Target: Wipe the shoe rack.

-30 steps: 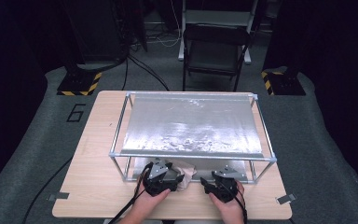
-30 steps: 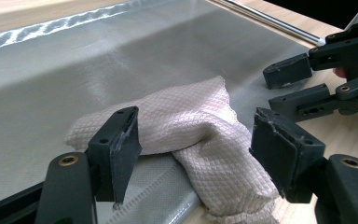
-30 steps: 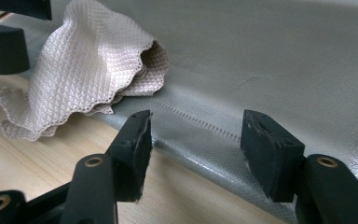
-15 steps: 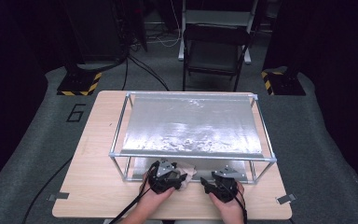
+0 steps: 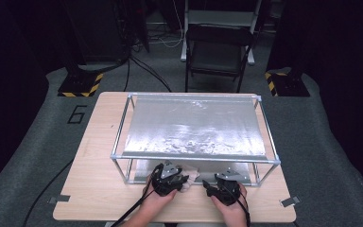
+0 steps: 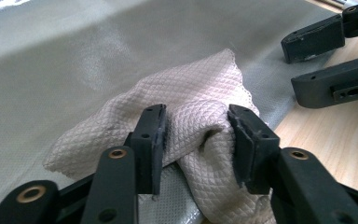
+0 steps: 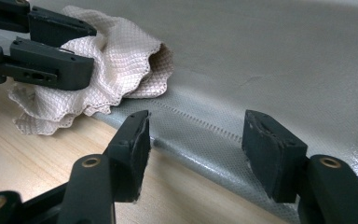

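Note:
A pale pink quilted cloth [image 6: 191,93] lies bunched at the front edge of a grey sheet [image 6: 74,70] on the wooden table [image 5: 94,189]. My left gripper [image 6: 198,140] has just been closing, and its pads now pinch a fold of the cloth between them. In the high view the left gripper [image 5: 184,182] sits at the cloth [image 5: 193,176], under the front bar of the metal frame [image 5: 123,156]. My right gripper [image 7: 196,149] stands open just to the right, over the grey sheet's edge [image 7: 200,140], with nothing between its pads. The right gripper view also shows the cloth [image 7: 126,56] held in the left gripper [image 7: 91,49].
A silver sheet [image 5: 194,127] covers the top of the frame, so the space under it is low. A folding chair [image 5: 217,52] stands beyond the table. Cables trail from both grippers over the near table edge.
The left gripper has shifted slightly at the frame's front and its jaws have drawn in around the cloth. The right gripper has stayed put.

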`<state>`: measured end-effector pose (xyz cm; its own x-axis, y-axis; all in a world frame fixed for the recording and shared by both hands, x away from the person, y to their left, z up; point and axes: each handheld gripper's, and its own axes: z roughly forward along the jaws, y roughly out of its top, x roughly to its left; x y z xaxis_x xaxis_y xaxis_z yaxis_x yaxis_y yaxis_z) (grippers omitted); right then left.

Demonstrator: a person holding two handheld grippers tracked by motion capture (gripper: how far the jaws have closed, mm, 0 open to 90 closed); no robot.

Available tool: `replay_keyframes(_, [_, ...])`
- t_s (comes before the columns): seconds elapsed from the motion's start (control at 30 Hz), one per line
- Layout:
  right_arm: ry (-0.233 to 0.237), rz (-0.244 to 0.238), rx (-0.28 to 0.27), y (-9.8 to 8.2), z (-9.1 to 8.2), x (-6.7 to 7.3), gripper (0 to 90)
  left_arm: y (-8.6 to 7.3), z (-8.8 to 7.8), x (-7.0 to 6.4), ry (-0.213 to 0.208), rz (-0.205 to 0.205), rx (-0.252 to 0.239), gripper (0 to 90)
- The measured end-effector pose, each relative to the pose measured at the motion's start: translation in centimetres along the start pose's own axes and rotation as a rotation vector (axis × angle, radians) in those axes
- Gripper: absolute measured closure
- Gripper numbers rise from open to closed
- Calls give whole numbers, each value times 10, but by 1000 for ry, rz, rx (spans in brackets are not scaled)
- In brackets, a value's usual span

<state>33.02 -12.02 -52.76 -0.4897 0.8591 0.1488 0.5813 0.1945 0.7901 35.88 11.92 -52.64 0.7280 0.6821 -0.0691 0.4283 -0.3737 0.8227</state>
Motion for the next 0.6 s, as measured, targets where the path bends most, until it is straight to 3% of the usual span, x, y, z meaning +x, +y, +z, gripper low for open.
replay_keyframes(0.07, [-12, -26, 1, 0, 1, -2, 427, 0, 0, 0, 3, -1, 4, 612])
replay_keyframes(0.1, [-7, -31, 5, 0, 0, -2, 440, 0, -1, 0, 12, 19, 12, 641])
replay_keyframes(0.2, [-7, -20, 5, 0, 1, 0, 440, 1, -2, 2, 24, 49, 16, 668])
replay_keyframes(0.23, [-6, -29, 6, 1, 1, -1, 440, 0, -2, 2, 26, 20, 14, 675])
replay_keyframes(0.33, [-19, -54, 20, 0, 0, -3, 442, 1, -6, 6, 37, 5, 37, 705])
replay_keyframes(0.4, [-19, -53, 19, 0, 0, -3, 441, 1, -8, 7, 50, 12, 43, 713])
replay_keyframes(0.43, [-17, -29, 12, 0, 1, -2, 441, -1, -11, 10, 72, 5, 53, 715])
replay_keyframes(0.6, [-20, -45, 17, 0, 0, -3, 441, -4, -17, 21, 134, 28, 44, 726])
